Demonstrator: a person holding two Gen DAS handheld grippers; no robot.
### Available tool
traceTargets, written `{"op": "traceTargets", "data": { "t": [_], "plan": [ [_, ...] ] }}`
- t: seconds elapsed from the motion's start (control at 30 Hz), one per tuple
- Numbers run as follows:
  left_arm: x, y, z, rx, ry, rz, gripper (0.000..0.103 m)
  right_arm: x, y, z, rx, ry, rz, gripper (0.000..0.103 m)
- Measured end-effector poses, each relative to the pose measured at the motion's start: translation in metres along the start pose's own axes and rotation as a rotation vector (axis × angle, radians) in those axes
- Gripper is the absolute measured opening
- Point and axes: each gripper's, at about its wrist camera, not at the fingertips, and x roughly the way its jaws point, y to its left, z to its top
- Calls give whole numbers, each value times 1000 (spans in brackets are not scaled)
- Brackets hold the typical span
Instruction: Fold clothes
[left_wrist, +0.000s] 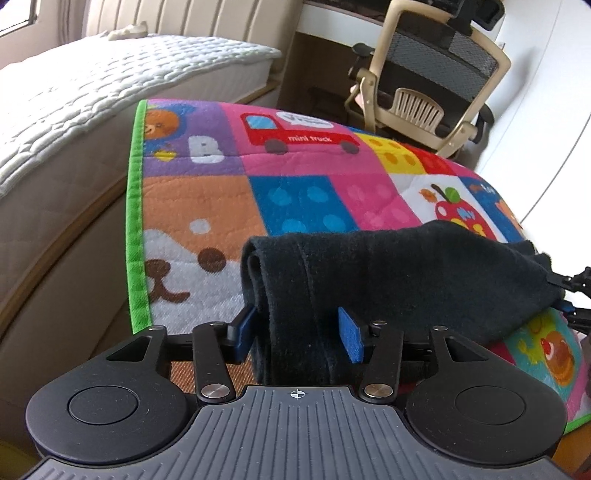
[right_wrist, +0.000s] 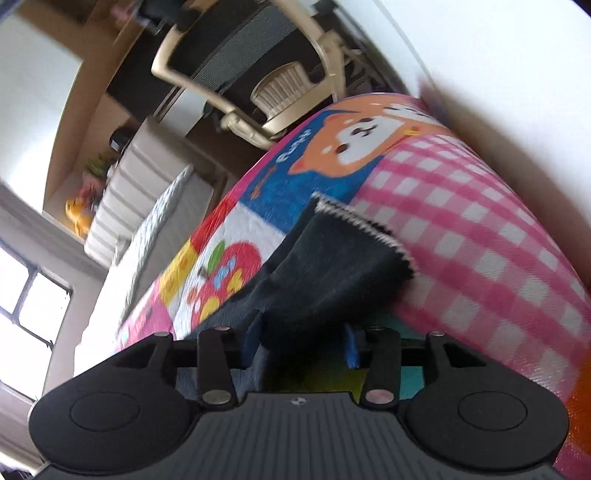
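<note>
Evidently the moment falls at the release after a fold. The dark garment (left_wrist: 388, 280) lies doubled on the play mat (left_wrist: 295, 173), its rolled fold edge facing the green border (left_wrist: 135, 221) and its far end reaching toward the right gripper (left_wrist: 576, 295), seen at the frame's margin in the left view.

Left gripper (left_wrist: 301, 334): jaws apart, with a band of the garment running between the blue pads (left_wrist: 351, 338); neither pad visibly presses the cloth. Right gripper (right_wrist: 301, 341): jaws likewise apart, the garment's stitched hem (right_wrist: 369, 229) lying just ahead, cloth between the pads but not pinched as far as the blurred view shows.

Judged step: letting go of one fold, the garment now a thick strip. The next move probably calls for backing both grippers clear without dragging the cloth, then re-gripping the short ends for a further fold or smoothing the stack.

Edges and room: the mat's green border lies just beside the fold edge, with the bed (left_wrist: 110, 96) close beyond it, so leftward travel is tight. Open mat extends ahead toward the office chair (left_wrist: 428, 74). On the right, a white wall (right_wrist: 498, 74) bounds the checked part of the mat.
</note>
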Motion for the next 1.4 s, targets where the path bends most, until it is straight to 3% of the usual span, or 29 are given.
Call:
{"op": "traceTargets", "data": {
  "t": [0.1,0.17,0.2,0.37,0.5,0.57,0.63,0.73,1.0,1.03,1.17,1.23,1.4],
  "plan": [
    [1,2,-1,-10,1,-7,54,-2,4,6,-22,-36,-41,41],
    [3,3,-1,-16,4,-13,56,-5,19,10,-128,-72,-82,16],
    [3,3,-2,-18,7,-16,57,-10,30,11,-199,-103,-93,13],
    [6,3,-3,-24,11,-22,62,-32,71,16,-462,-232,-65,12],
    [8,2,-4,-30,4,-31,71,-12,47,27,-409,-184,-244,13],
    [9,1,-5,-35,-4,-34,73,0,23,31,-322,-161,-387,23],
    [9,1,-6,-43,-13,-37,74,2,6,32,-273,-166,-443,29],
    [9,3,-8,-73,-31,-43,77,-2,0,35,-244,-179,-363,55],
    [13,5,-7,-91,-52,-46,79,38,25,29,-358,-127,-232,90],
    [14,5,-6,-88,-51,-45,79,40,29,26,-376,-126,-227,90],
    [19,3,-1,-65,-49,-44,82,42,40,21,-430,-106,-250,59],
    [24,0,3,-41,-48,-43,83,37,35,21,-423,-102,-256,50],
    [46,-5,23,31,-49,-54,83,15,23,12,-400,-100,-269,49]
  ]
}}
